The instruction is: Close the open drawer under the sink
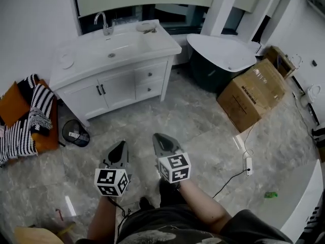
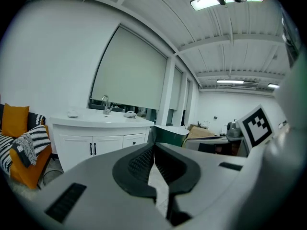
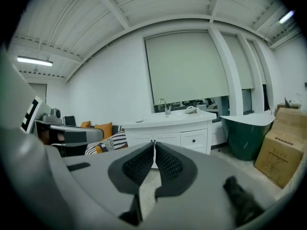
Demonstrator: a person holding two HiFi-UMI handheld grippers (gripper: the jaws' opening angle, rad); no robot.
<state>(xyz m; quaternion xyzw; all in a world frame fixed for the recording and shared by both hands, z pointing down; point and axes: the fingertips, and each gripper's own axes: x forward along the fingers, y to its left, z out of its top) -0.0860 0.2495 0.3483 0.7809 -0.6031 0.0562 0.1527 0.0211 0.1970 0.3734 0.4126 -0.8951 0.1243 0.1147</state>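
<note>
The white sink cabinet (image 1: pixel 117 83) stands against the far wall, with a tap and basin on top. Its two small drawers (image 1: pixel 150 75) sit at the right of the double doors, and both fronts look flush with the cabinet face. My left gripper (image 1: pixel 120 147) and right gripper (image 1: pixel 158 138) hang side by side over the marble floor, well short of the cabinet and pointing toward it. Both are shut with nothing between the jaws. The left gripper (image 2: pixel 153 145) faces the cabinet (image 2: pixel 96 145) in its own view. The right gripper (image 3: pixel 153 142) faces the cabinet (image 3: pixel 182 138) too.
A dark green bathtub (image 1: pixel 223 52) stands right of the cabinet, with a cardboard box (image 1: pixel 254 93) beside it. A waste bin (image 1: pixel 76 132) and an orange seat with striped blankets (image 1: pixel 25 121) are at the left. A power strip and cable (image 1: pixel 248 164) lie on the floor at right.
</note>
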